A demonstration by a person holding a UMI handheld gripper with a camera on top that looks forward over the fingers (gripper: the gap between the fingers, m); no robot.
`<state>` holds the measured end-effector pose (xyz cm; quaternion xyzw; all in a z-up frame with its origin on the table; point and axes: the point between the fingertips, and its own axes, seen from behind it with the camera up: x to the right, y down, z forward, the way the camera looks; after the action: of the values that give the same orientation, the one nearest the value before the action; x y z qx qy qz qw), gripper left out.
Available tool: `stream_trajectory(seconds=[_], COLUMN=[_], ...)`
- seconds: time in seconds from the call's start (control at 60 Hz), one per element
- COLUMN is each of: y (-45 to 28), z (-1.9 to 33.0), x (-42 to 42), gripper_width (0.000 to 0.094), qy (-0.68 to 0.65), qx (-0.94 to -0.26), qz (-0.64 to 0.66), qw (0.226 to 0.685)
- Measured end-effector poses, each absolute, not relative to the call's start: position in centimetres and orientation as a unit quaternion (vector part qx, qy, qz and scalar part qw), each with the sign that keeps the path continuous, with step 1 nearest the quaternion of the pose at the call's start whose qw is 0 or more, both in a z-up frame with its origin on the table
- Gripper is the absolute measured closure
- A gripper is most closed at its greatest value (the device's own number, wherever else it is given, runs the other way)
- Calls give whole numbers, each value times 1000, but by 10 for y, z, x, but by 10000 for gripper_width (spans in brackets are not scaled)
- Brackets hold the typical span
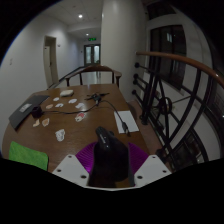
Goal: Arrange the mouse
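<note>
A black mouse (106,148) sits between my gripper's (108,165) two fingers, its front end poking up and ahead of them. The purple pads (88,158) press against both of its sides, so the gripper is shut on it. It is held above the near end of a long wooden table (75,125). The mouse hides the part of the table just ahead of the fingers.
On the table lie a green cloth (24,152) near left, a dark flat device (27,108) at far left, several small white objects (60,133), cables (97,97) and a white sheet with a pen (125,121). A chair back (90,70) stands at the far end. A stair railing (175,85) runs along the right.
</note>
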<state>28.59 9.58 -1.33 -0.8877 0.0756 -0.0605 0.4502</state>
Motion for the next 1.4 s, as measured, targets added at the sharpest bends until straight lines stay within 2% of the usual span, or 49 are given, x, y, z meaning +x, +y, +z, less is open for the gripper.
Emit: stream_trajectory(seconds=[0.05, 0.1, 0.233, 0.367, 0.467, 0.55, 0.633, 0.733, 0.917, 1.0, 1.133, 1.217, 1.233, 1.267, 1.4], y=[94, 90, 64, 35, 23, 13, 7, 3, -8, -5, -8, -21, -24, -32, -79], z=[-10, 5, 72, 151, 180, 161, 111, 56, -3, -2, -7, -2, 0, 7, 39], x=[287, 290, 268, 194, 105, 44, 3, -21, -20, -13, -14, -18, -18, -17, 13], gripper_width=[493, 572, 574, 575, 577, 576, 576, 575, 564, 534, 365, 190, 124, 70, 85], qy=[75, 91, 151, 83, 34, 8, -9, -12, -2, -18, -36, -63, -68, -78, -102], qx=[-886, -874, -843, -815, -803, -812, -830, -852, -880, -871, -883, -890, -890, -888, -880], qz=[-65, -68, -31, -59, -31, -15, -15, -18, -35, -61, -56, -29, -24, -15, 4], qw=[453, 472, 515, 571, 595, 583, 558, 522, 473, 487, 465, 450, 451, 454, 465])
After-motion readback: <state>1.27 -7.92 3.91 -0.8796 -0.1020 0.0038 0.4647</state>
